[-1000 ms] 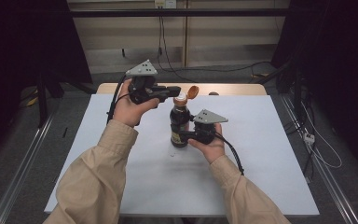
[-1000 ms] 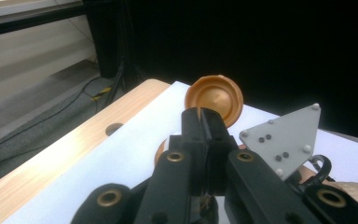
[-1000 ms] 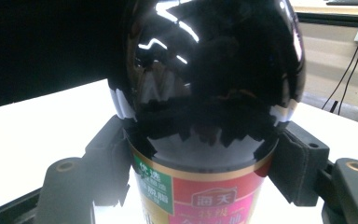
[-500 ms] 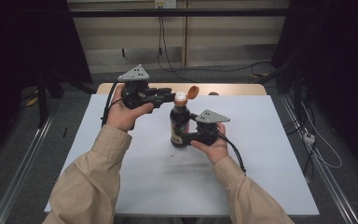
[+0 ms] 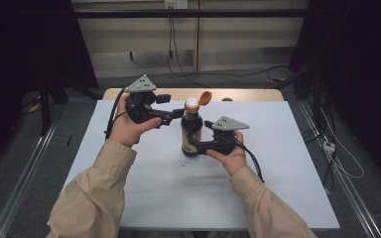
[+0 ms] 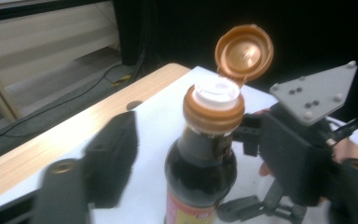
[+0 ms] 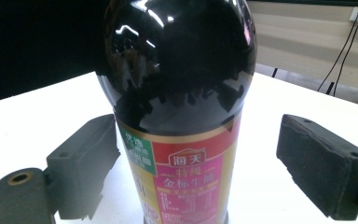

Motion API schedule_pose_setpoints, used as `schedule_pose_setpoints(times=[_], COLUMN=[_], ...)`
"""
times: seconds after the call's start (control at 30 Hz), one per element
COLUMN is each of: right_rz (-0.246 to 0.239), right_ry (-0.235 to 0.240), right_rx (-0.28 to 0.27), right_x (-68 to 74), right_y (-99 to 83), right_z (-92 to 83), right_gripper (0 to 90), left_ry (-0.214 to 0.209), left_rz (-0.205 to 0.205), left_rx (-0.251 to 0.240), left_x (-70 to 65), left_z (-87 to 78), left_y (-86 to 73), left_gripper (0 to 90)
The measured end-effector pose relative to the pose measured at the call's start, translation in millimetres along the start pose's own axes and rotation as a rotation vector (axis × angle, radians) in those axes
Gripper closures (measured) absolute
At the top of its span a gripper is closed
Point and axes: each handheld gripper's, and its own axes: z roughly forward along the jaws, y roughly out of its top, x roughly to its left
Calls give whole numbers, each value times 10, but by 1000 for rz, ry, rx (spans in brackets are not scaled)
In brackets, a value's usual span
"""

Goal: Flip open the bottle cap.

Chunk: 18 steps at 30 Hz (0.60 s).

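Dark sauce bottle (image 5: 191,130) upright near the middle of the white table (image 5: 287,163), cap (image 5: 206,97) flipped back on its hinge, white spout (image 6: 216,91) exposed.

Right gripper (image 5: 197,144) low at the bottle's labelled lower body, placed to steady it from the side. Jaws just opened, spread: in the right gripper view both pads (image 7: 324,170) apart from the glass, with table showing in the gaps. Bottle between the jaws, unpinched, standing on its own base.

Left gripper (image 5: 178,115) level with the neck, at the height where the cap was reachable. Jaws also just opened, spread; in the left gripper view one blurred pad (image 6: 112,161) beside the neck, not touching. Nothing pinched.

Judgement: cap opening complete, both grips released so the bottle rests free. Risk: tall narrow body, easily tipped by a jaw brushing the glass on withdrawal; spill likely with spout uncovered. Straight, clear retreat advised.
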Motion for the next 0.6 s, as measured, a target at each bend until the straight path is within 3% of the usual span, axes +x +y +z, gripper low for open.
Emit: schedule_pose_setpoints(times=[0.23, 0.43, 0.6], right_rz=[7, -12, 0], right_ry=[12, 17, 17], right_rx=[4, 17, 15], right_x=[-11, -2, -22], right_y=[-24, -26, -37], right_z=[-68, -138, -204], right_gripper=[124, 121, 117], left_ry=[18, 15, 12], left_rz=[-27, -39, -34], left_rx=[-9, -23, -24], left_x=[23, 51, 64], left_z=[-10, -27, -47], left_y=[-129, -261, -377], left_gripper=[120, 69, 62])
